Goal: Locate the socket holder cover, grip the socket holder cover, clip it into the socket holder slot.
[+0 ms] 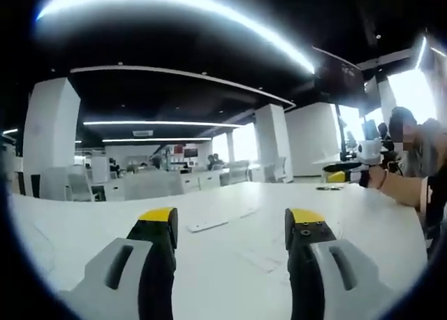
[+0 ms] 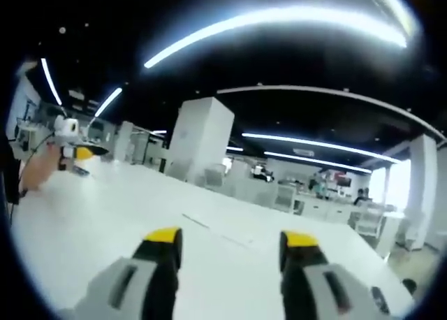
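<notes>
While both jaws gape, one table [image 1: 230, 257] shows.

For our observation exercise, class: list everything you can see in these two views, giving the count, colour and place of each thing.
Table: one, white, spread under both claws.
Flat strip: one, white, lying on the table ahead of the left claw; too blurred to say what it is.
Pillars: several, white, standing behind the table.
Ceiling light strips: several, white, on a dark ceiling.
Desks and chairs: several, pale, far behind the table; too blurred to count.
Left claw: one, black jaws with yellow tips, grey body, open, holding nothing.
Right claw: one, same colours, open, holding nothing.
Person's hand: one, holding the left claw, far left in the right gripper view.
</notes>
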A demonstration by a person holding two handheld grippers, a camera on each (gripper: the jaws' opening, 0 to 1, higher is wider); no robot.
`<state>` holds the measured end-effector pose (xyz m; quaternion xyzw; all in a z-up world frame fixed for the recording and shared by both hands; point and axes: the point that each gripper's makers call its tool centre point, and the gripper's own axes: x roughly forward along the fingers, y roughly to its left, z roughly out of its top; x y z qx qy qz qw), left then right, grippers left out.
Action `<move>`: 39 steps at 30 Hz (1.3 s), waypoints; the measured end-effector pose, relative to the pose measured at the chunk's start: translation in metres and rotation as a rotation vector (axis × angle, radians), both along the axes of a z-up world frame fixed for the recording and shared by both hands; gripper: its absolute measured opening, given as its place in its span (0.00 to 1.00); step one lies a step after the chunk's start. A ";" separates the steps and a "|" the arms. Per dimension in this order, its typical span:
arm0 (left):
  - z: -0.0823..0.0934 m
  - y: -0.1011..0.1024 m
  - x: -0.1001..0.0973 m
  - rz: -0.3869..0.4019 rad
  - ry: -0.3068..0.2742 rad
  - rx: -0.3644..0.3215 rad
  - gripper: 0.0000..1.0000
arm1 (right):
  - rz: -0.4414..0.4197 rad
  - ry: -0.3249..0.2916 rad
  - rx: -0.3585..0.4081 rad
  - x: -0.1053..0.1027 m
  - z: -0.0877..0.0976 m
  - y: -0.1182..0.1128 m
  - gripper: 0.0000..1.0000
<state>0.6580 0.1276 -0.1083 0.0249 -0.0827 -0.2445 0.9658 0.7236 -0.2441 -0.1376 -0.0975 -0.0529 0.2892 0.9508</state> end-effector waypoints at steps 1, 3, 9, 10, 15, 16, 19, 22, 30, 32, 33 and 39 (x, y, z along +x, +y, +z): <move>0.000 0.000 0.000 0.000 0.000 0.000 0.62 | -0.001 -0.002 0.001 0.000 0.001 0.000 0.57; 0.000 0.001 0.001 0.003 -0.002 0.005 0.62 | -0.012 -0.026 0.034 -0.001 0.012 -0.001 0.57; -0.006 0.003 0.006 0.012 0.015 0.027 0.61 | -0.023 -0.040 0.024 0.002 0.024 0.001 0.57; -0.007 0.004 0.007 0.016 0.017 0.033 0.61 | -0.022 -0.039 0.024 0.002 0.024 0.001 0.57; -0.010 0.005 0.009 0.021 0.021 0.044 0.61 | 0.000 -0.033 0.010 0.003 0.032 0.008 0.57; -0.010 0.006 0.010 0.022 0.021 0.046 0.61 | 0.003 -0.033 -0.011 0.003 0.034 0.010 0.57; -0.011 0.006 0.010 0.027 0.022 0.047 0.61 | 0.014 -0.031 -0.046 0.004 0.038 0.015 0.57; -0.010 0.008 0.011 0.030 0.019 0.047 0.61 | 0.021 -0.025 -0.068 0.005 0.041 0.018 0.57; -0.011 0.010 0.013 0.035 0.022 0.048 0.60 | 0.065 0.050 -0.148 0.007 0.035 0.033 0.57; -0.013 0.009 0.014 0.035 0.028 0.049 0.60 | 0.077 0.070 -0.166 0.006 0.032 0.037 0.57; -0.014 0.009 0.015 0.034 0.032 0.050 0.60 | 0.066 0.096 -0.170 0.007 0.029 0.037 0.57; -0.017 0.009 0.016 0.032 0.043 0.056 0.59 | 0.082 0.163 -0.218 0.004 0.019 0.043 0.57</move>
